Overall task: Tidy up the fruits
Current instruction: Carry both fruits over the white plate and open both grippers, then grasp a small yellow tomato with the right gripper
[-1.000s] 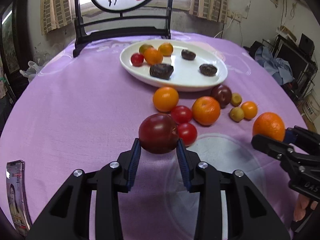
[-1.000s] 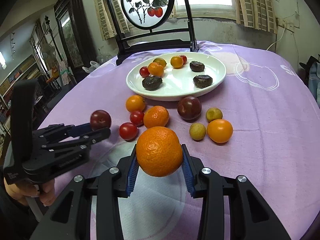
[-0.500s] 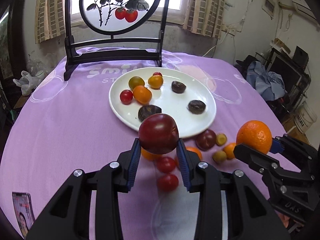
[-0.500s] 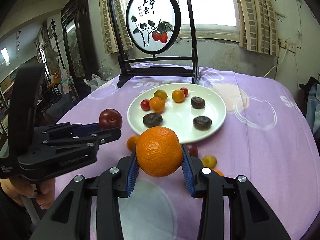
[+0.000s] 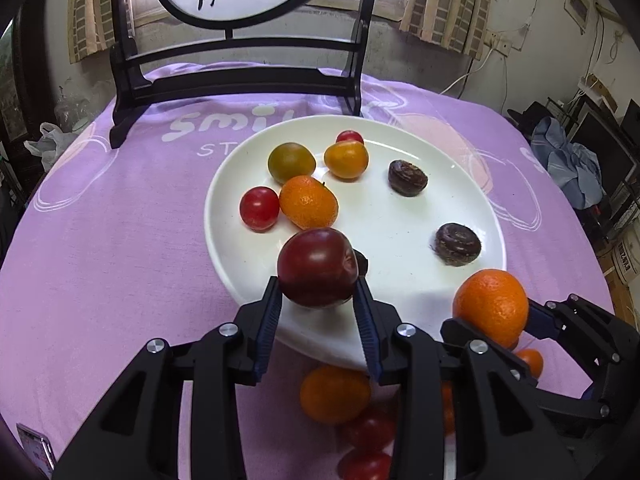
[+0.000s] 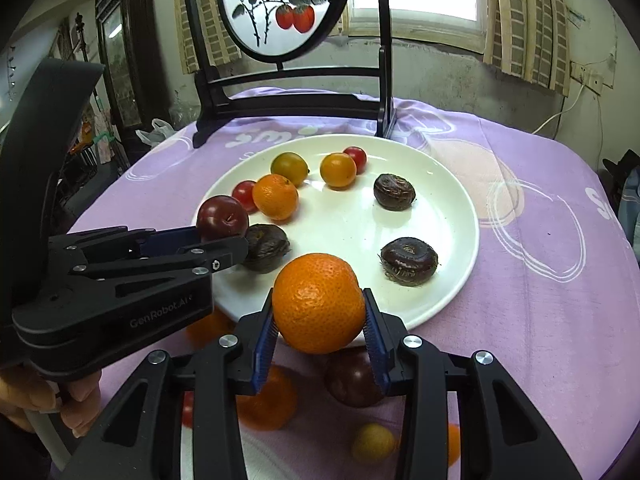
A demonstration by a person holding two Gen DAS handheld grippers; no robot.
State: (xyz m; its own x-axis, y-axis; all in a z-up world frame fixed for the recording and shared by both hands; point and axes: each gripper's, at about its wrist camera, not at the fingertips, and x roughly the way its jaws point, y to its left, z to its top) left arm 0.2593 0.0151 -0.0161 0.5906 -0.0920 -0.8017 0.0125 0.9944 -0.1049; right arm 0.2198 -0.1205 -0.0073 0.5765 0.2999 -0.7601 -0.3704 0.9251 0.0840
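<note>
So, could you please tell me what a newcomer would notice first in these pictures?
Probably the two held fruits: a dark red plum clamped in the left gripper and a big orange in the right gripper, both above the near rim of the white plate. Behind stands a round persimmon painting.

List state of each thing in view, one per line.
left tool: shut on dark red plum, over the near rim of the plate
right tool: shut on orange, at the near rim
white plate: on the purple cloth, holding small fruits and three dark brown pieces
loose fruits: on the cloth, off the plate
</note>
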